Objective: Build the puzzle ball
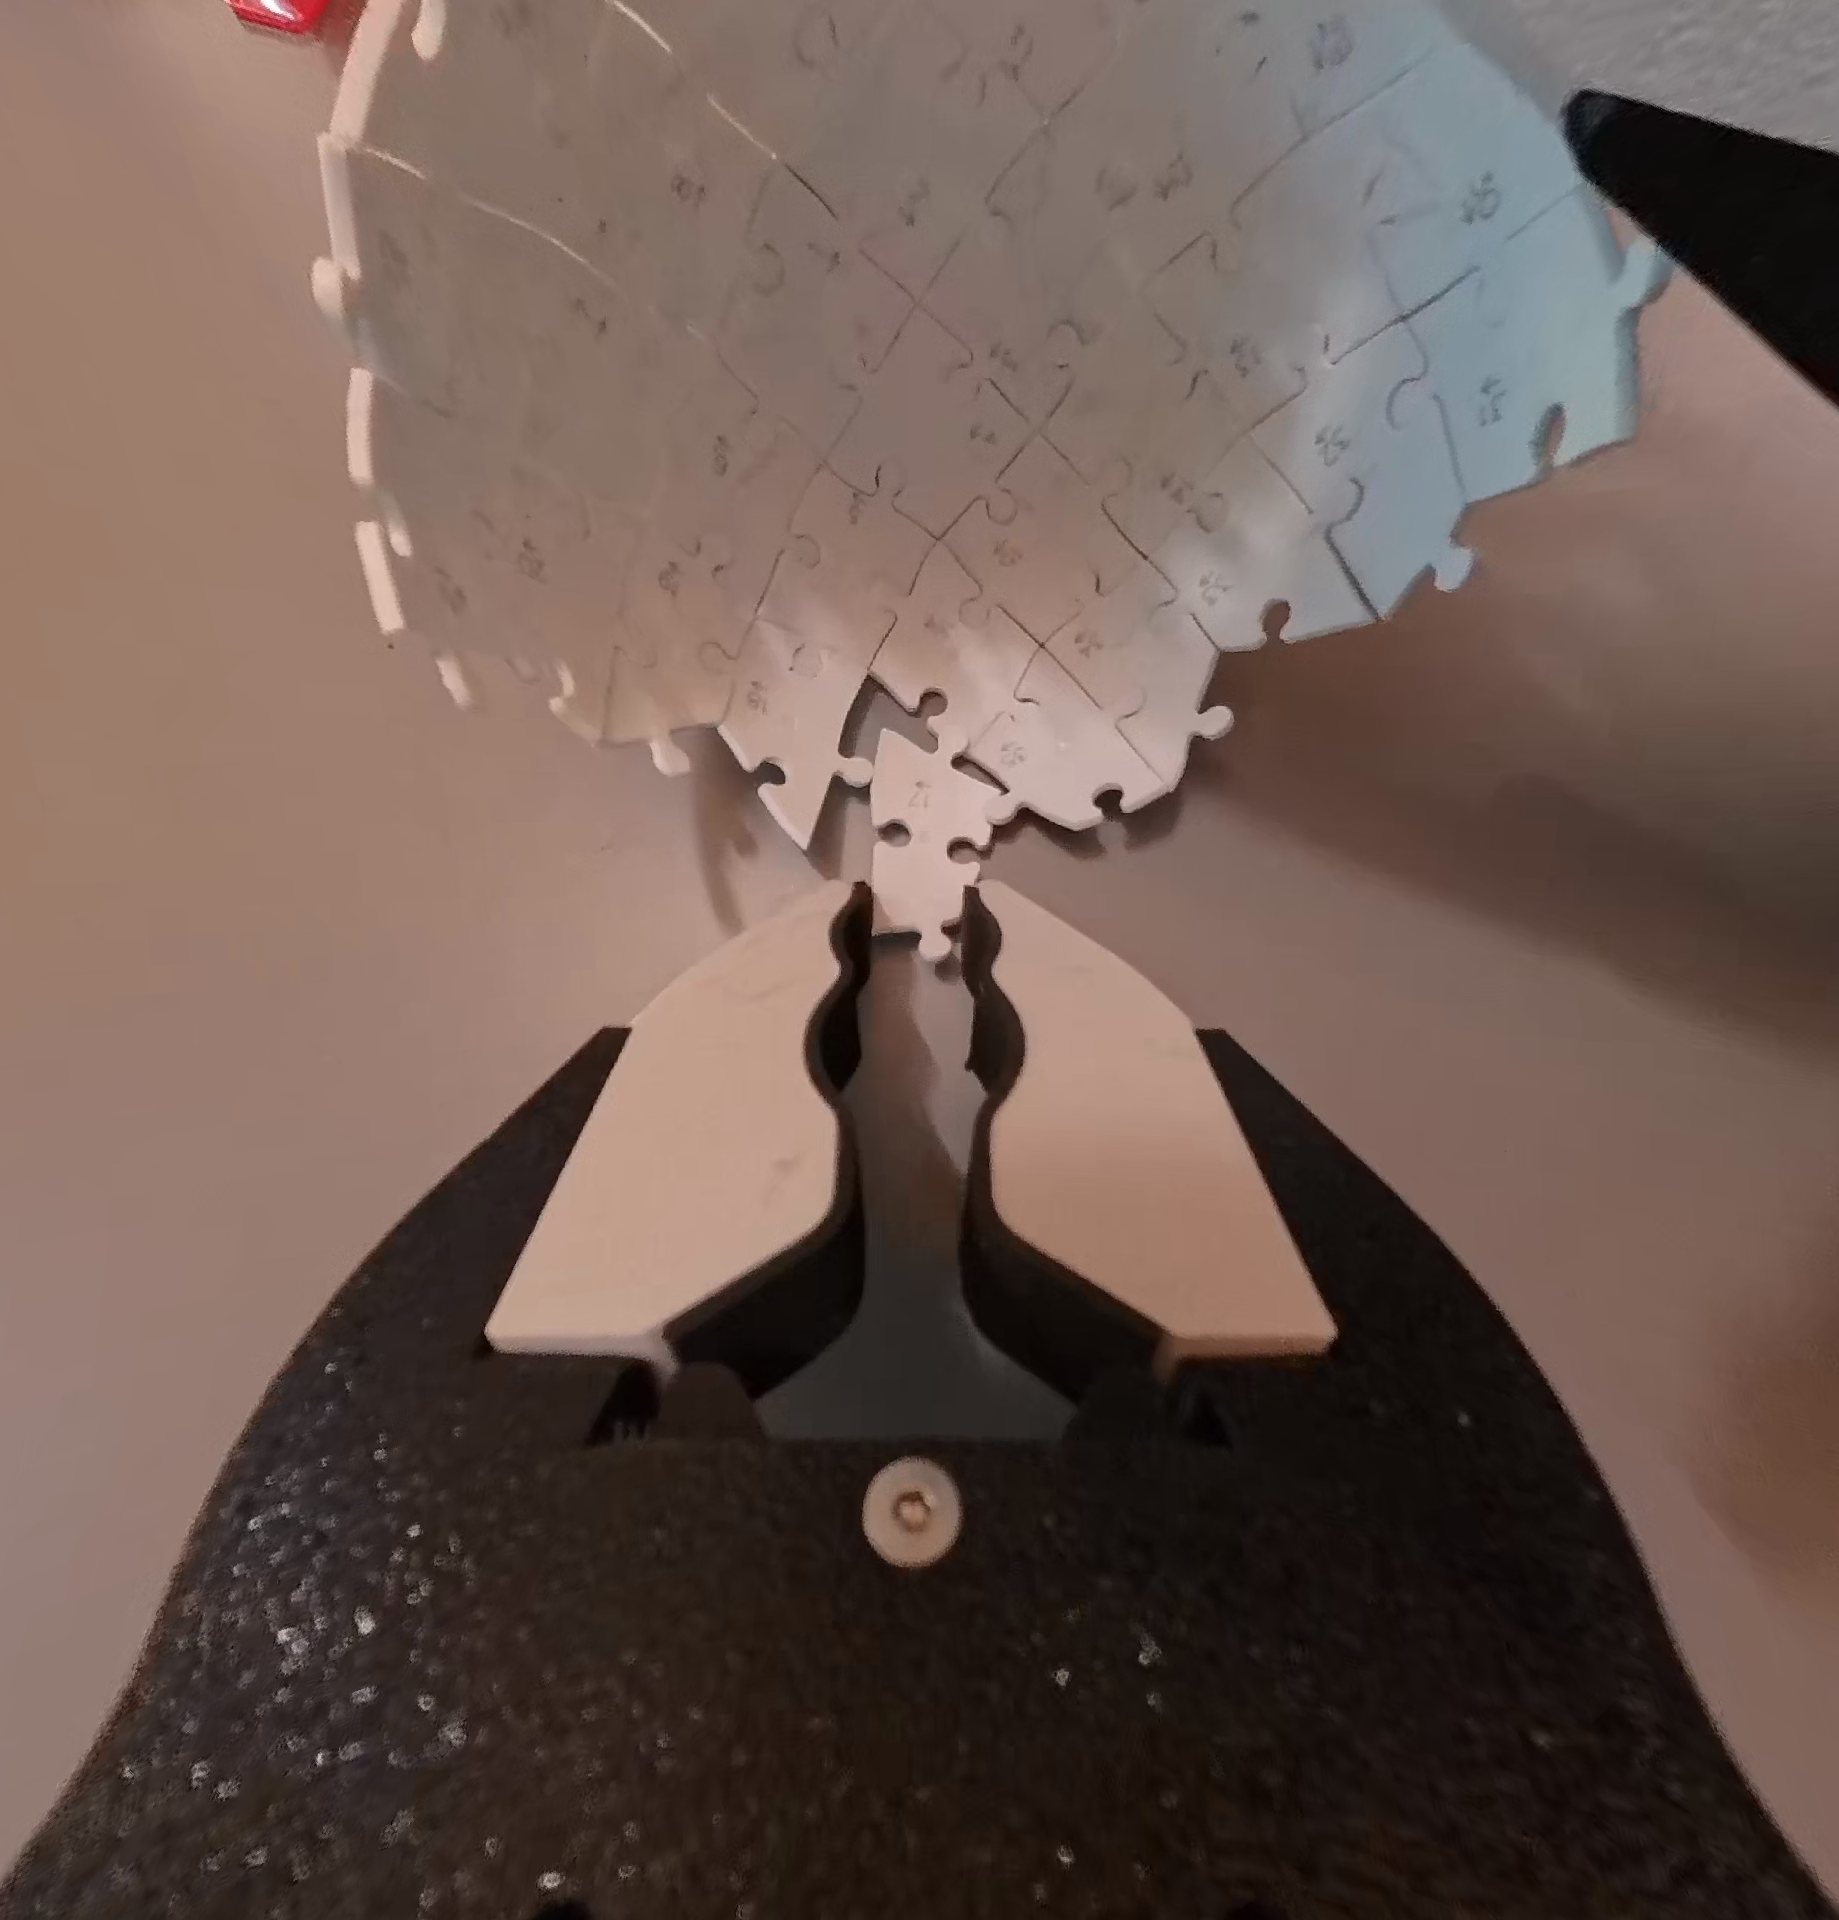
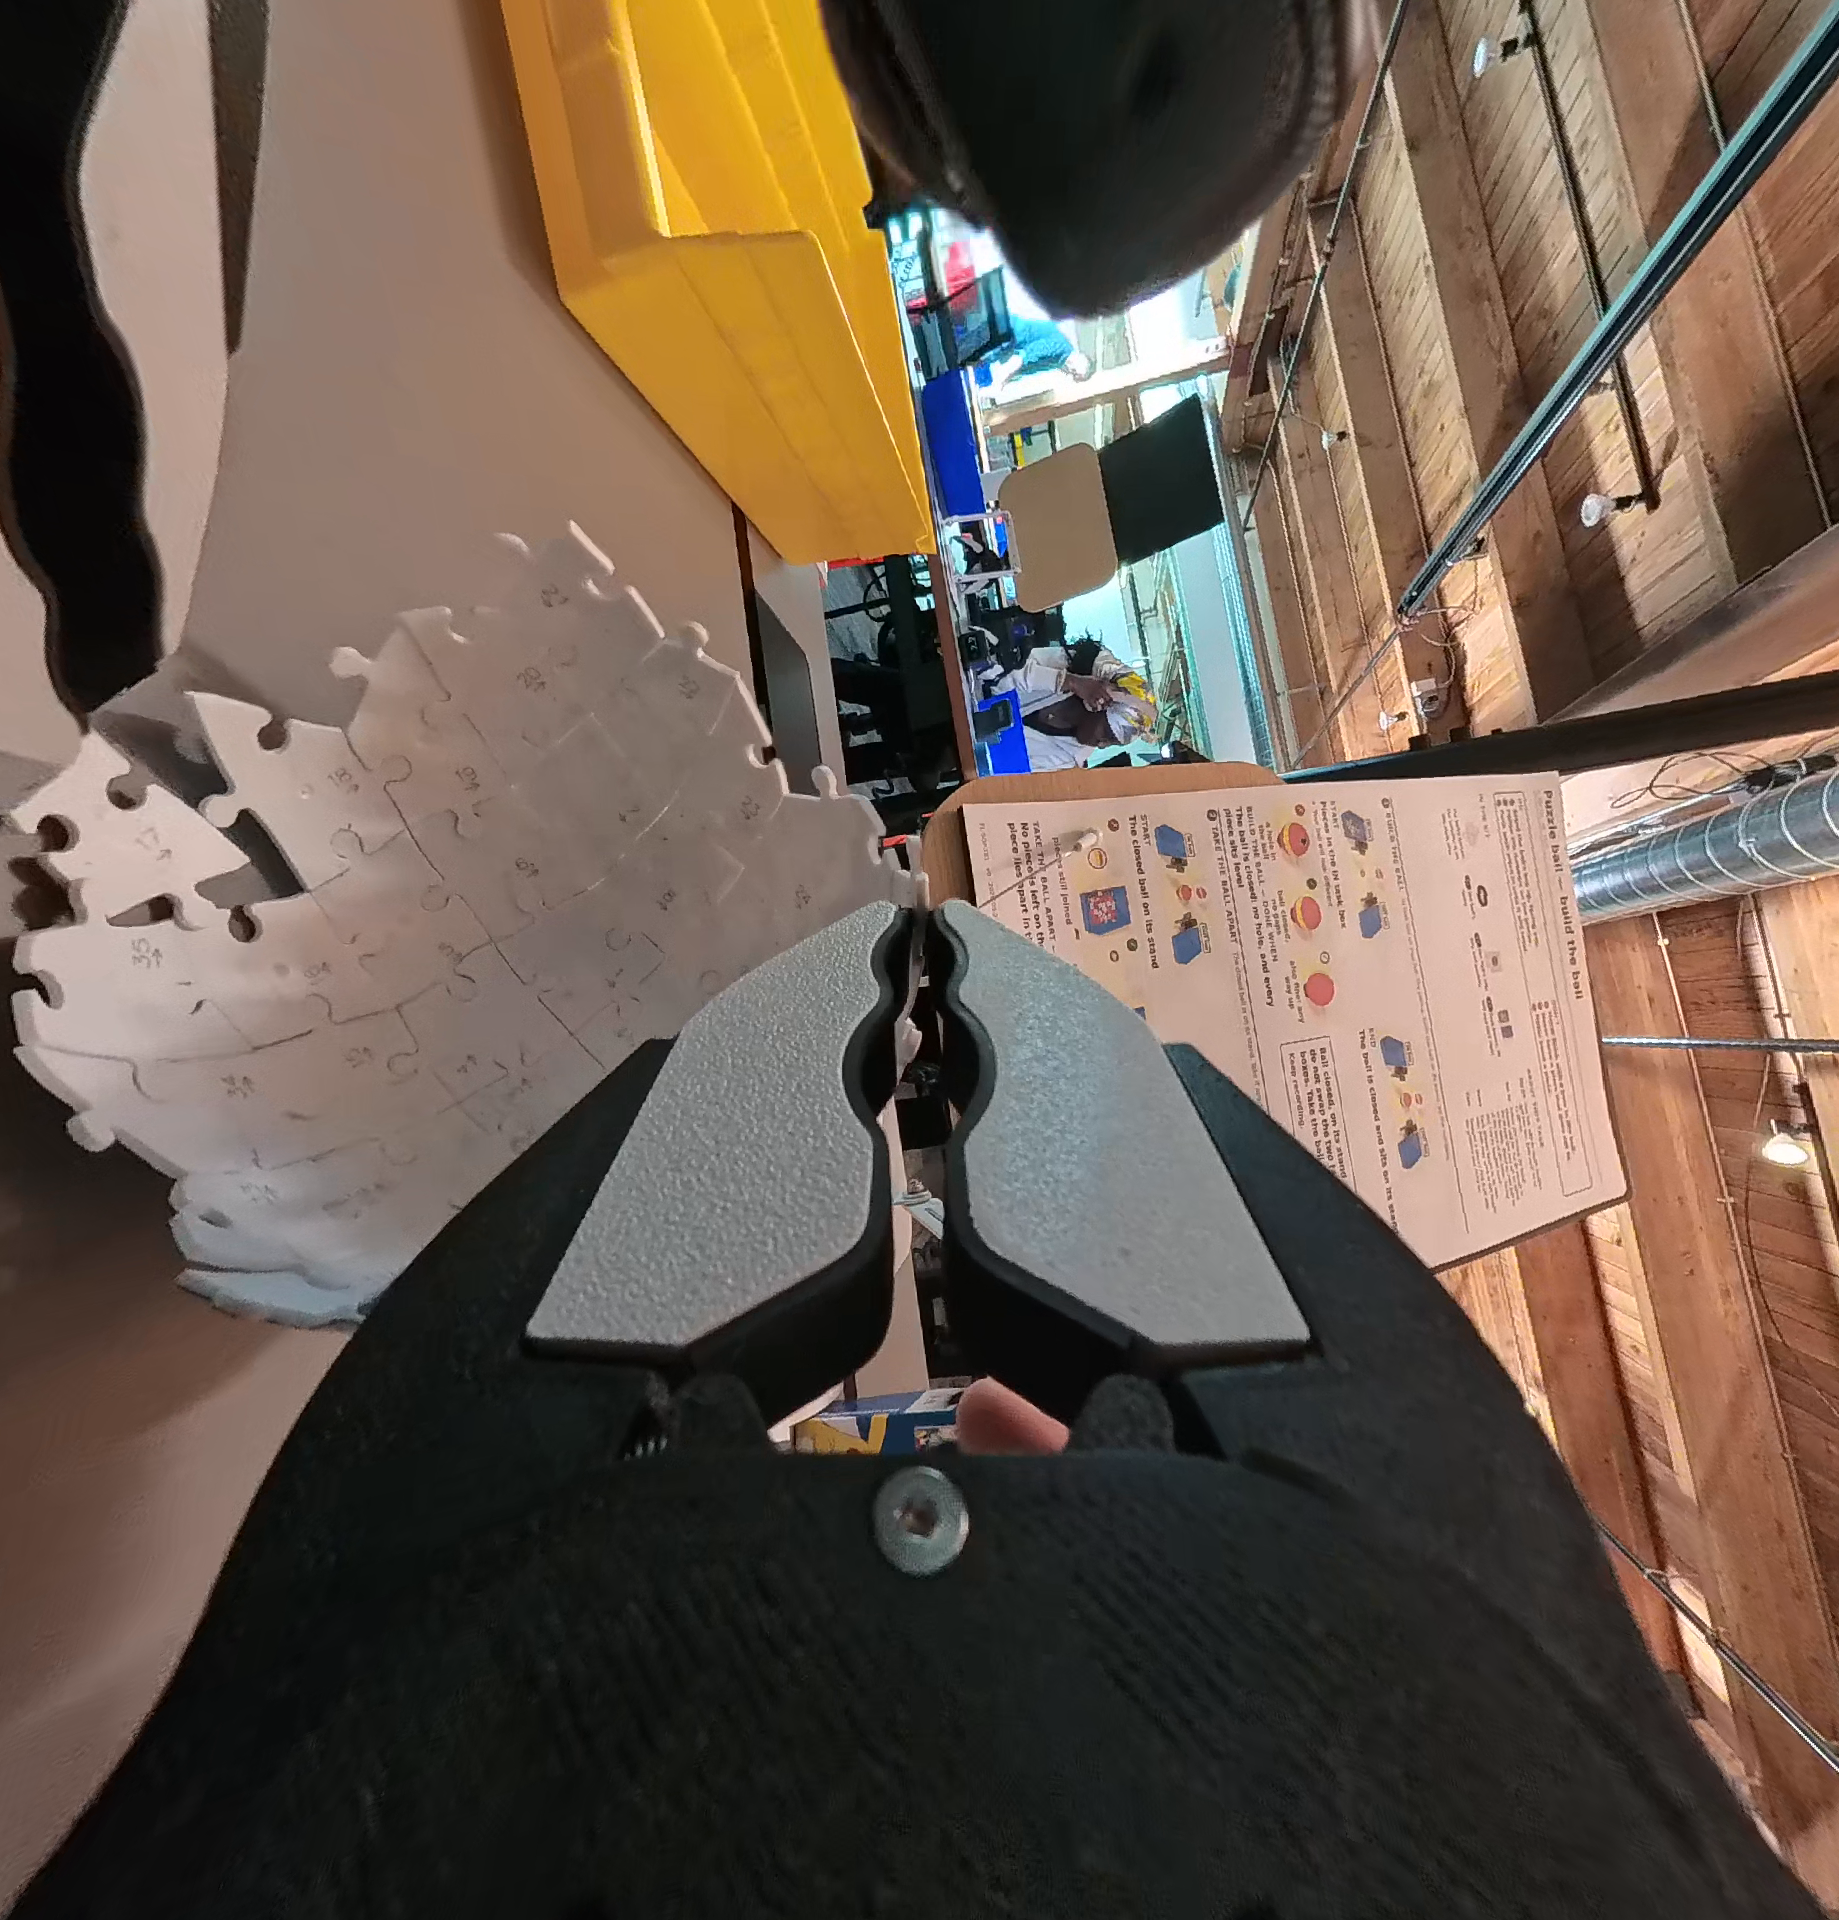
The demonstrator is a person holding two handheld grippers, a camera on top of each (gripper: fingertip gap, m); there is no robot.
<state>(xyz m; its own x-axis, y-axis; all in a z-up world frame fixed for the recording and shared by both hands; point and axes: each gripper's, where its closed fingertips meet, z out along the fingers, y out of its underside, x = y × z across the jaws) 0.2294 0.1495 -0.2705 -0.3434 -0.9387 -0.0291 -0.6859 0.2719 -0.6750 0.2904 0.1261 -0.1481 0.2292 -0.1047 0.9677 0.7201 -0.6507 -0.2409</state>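
Observation:
The half-built puzzle ball (image 1: pixel 946 343) is a curved white shell of joined pieces, seen from its inner side and held up off the tan table. My left gripper (image 1: pixel 920 906) is shut on a loose white puzzle piece (image 1: pixel 923 821), whose far end sits at a notch in the shell's lower rim. My right gripper (image 2: pixel 923 920) is shut on the shell's (image 2: pixel 427 935) opposite rim; its black body also shows in the left wrist view (image 1: pixel 1725 239). In the right wrist view the left gripper (image 2: pixel 63 468) holds the piece (image 2: pixel 125 842) at the shell's far edge.
Yellow bins (image 2: pixel 749 312) stand on the tan table (image 1: pixel 167 727) beyond the shell. A printed instruction sheet on a board (image 2: pixel 1310 987) stands past my right fingertips. A small red object (image 1: pixel 271 8) lies at the far left edge. A person's dark form (image 2: pixel 1081 135) is close by. Tip to tip, the grippers are about 15 cm apart.

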